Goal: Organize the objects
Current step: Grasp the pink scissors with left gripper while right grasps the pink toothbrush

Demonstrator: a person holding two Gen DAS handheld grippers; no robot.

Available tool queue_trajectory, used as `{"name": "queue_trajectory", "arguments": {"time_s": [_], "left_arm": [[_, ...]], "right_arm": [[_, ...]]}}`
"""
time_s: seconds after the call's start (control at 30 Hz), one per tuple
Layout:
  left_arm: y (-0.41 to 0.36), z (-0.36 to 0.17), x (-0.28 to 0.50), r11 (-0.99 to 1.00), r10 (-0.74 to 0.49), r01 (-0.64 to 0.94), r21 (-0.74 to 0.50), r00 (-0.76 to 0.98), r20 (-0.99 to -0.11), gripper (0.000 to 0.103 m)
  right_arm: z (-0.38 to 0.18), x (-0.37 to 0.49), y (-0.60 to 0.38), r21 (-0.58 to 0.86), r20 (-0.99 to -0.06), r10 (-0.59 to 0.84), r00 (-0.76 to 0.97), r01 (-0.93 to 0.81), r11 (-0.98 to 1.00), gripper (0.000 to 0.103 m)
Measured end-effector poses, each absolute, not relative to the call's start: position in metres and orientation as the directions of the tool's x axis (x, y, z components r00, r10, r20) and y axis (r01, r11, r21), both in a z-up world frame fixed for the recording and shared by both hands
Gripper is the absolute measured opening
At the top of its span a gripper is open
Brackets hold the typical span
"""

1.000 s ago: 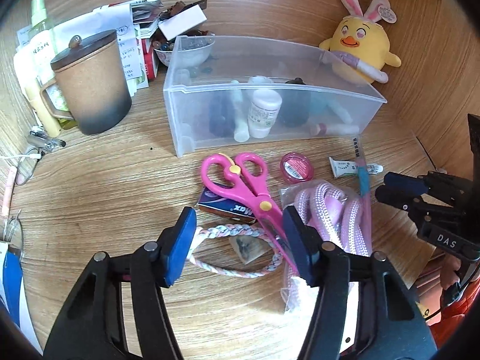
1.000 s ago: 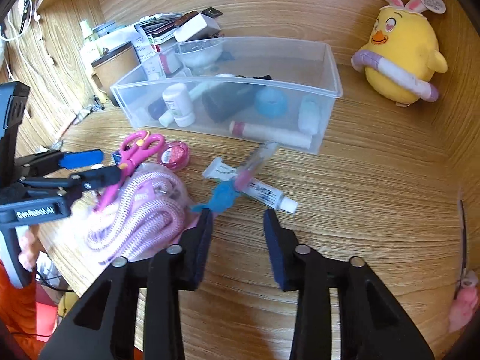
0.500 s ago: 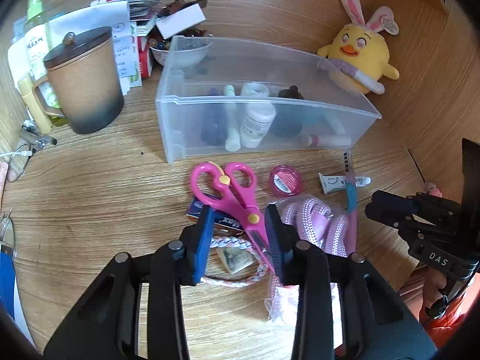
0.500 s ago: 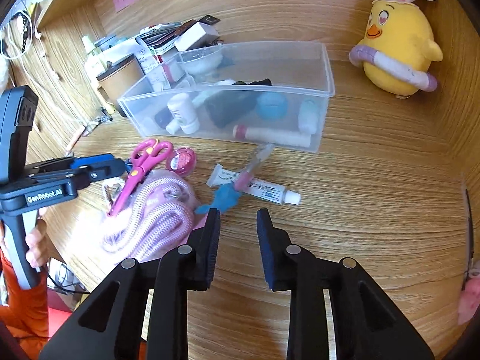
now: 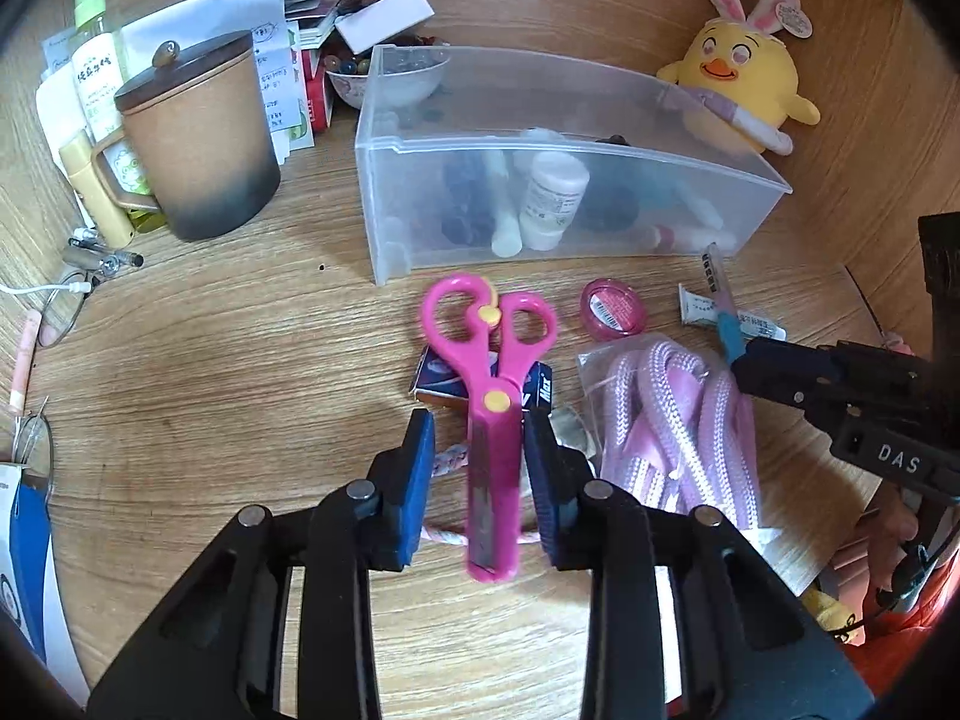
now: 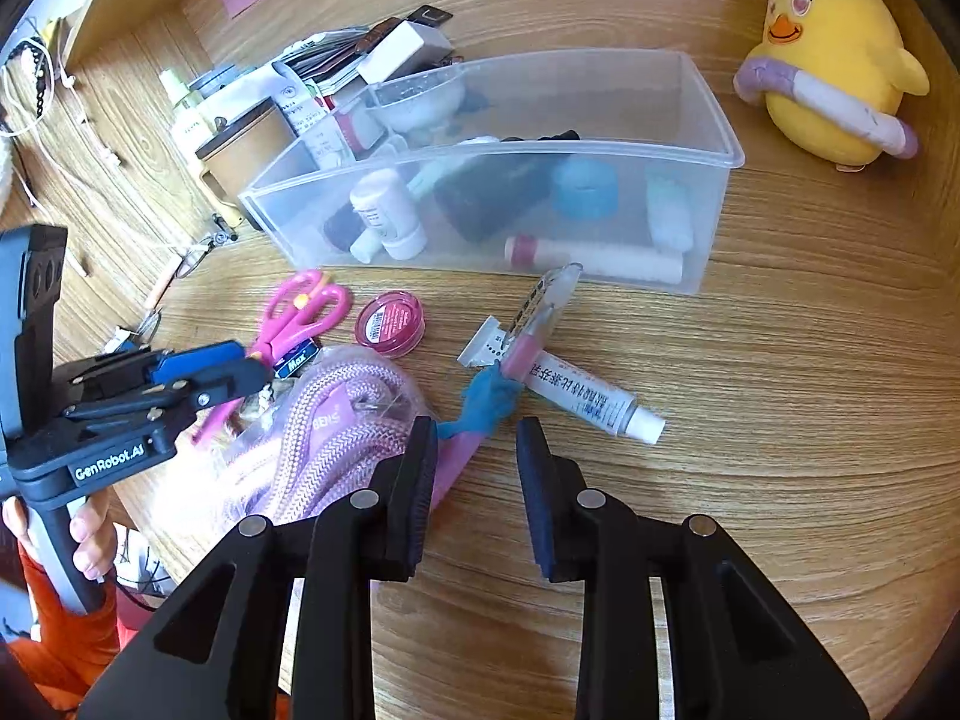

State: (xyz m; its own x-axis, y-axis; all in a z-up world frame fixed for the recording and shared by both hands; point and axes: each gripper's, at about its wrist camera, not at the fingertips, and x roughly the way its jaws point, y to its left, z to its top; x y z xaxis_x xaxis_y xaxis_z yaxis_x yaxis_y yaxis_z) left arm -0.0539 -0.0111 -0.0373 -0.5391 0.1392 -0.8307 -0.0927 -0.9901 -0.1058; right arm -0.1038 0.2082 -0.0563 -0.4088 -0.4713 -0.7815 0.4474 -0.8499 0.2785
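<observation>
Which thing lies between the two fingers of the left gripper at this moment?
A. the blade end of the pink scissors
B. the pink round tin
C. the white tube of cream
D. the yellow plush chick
A: in the left wrist view the closed blades of the pink scissors run straight between the fingers of the left gripper, with small gaps visible on both sides.

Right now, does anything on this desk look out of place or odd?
Yes. The pink pen lies crosswise on the white tube, and the pink scissors rest across a small blue box, all loose in front of the clear bin.
</observation>
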Motion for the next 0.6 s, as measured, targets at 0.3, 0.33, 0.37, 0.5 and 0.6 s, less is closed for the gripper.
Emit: {"name": "queue_trajectory", "arguments": {"time_s": [0.3, 0.33, 0.37, 0.5, 0.6], "left_arm": [[-0.007, -0.037, -0.064, -0.99, 0.13, -0.115, -0.079, -0.547, -0.827, 0.031], [-0.005, -0.04, -0.067, -0.989, 0.133, -0.125, -0.076, -0.54, -0.831, 0.031], [-0.005, -0.042, -0.069, -0.989, 0.133, -0.129, -0.074, -0.541, -0.831, 0.031], [-0.01, -0.046, -0.074, -0.983, 0.173, -0.139, -0.116, -0.538, -0.825, 0.031], [-0.01, -0.047, -0.073, -0.978, 0.204, -0.15, -0.145, -0.541, -0.816, 0.024]], "right_arm": [[-0.058, -0.111, 0.204, 0.282, -0.785, -0.465, -0.409, 0.432, -0.856, 0.025], [-0.058, -0.11, 0.204, 0.277, -0.785, -0.463, -0.41, 0.436, -0.856, 0.025], [-0.058, -0.11, 0.203, 0.273, -0.786, -0.461, -0.411, 0.439, -0.856, 0.025], [-0.058, -0.114, 0.2, 0.279, -0.79, -0.465, -0.401, 0.441, -0.853, 0.025], [-0.059, -0.115, 0.196, 0.276, -0.79, -0.465, -0.4, 0.446, -0.852, 0.025]]}}
